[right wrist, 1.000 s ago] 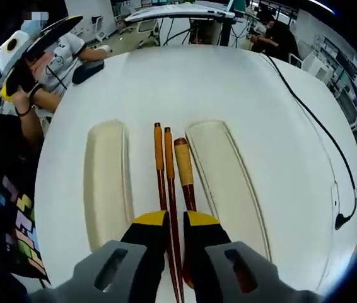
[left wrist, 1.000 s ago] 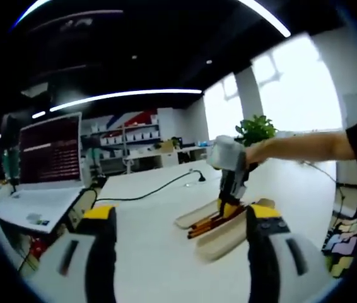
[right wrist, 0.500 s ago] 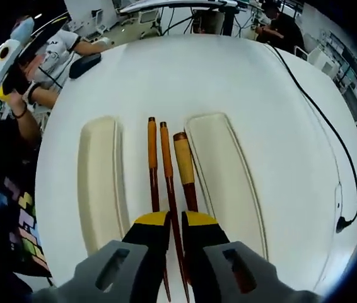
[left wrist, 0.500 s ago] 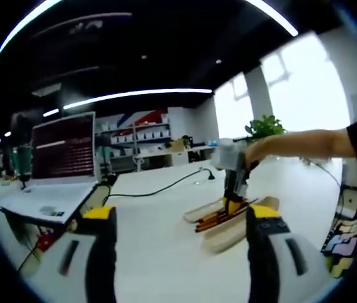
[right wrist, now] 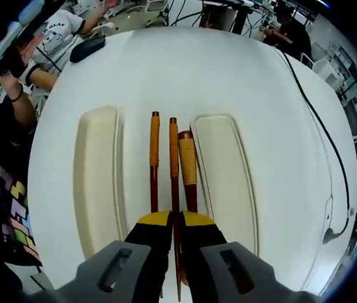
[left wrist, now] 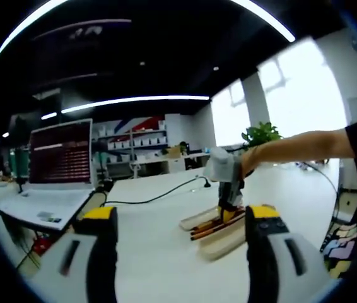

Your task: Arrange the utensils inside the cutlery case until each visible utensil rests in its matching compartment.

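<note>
1. While the right gripper [right wrist: 173, 219] pinches one chopstick [right wrist: 173, 165], its mate [right wrist: 154, 158] and a wooden-handled utensil [right wrist: 187, 165] lie between two cream case halves [right wrist: 96, 177] on the white counter [right wrist: 185, 76].
2. The left gripper [left wrist: 175, 221] hangs wide, holding nothing.

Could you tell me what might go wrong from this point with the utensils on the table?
The right gripper is pinching one thin wooden chopstick; held near one end, it may pivot or slip. Its neighbours, the other chopstick and thicker wooden handle, lie close and could get nudged away from the two cream case halves.
</note>
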Demonstrator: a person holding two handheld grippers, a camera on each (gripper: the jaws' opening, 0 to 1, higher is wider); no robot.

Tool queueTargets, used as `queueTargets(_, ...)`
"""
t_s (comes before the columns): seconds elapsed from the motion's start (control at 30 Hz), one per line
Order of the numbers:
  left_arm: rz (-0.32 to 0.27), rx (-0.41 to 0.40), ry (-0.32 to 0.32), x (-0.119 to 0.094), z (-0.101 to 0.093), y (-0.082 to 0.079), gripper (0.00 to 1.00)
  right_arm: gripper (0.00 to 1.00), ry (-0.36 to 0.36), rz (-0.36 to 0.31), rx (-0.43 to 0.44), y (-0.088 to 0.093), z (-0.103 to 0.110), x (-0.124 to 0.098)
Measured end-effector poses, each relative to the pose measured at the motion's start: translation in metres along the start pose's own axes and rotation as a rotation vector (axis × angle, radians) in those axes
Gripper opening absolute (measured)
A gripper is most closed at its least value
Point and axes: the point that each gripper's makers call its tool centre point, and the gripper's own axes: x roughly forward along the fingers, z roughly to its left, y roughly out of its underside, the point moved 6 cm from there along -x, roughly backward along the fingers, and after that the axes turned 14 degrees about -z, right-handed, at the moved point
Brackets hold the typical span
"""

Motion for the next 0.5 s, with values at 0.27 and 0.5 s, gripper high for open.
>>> queueTargets(0.27, -0.01, 0.003, 0.005, 0.006, 0.0046, -0.0017, 0.88, 0.02, 0.015, -0.018, 0.007, -0.004, -0.0045, 0.0013)
queueTargets(0.5, -0.003, -0.003, 0.032, 0.0102, 0.008, 0.0028, 0.88, 0.02, 0.039, 0.016, -0.031, -0.0055, -0.0008, 0.0035)
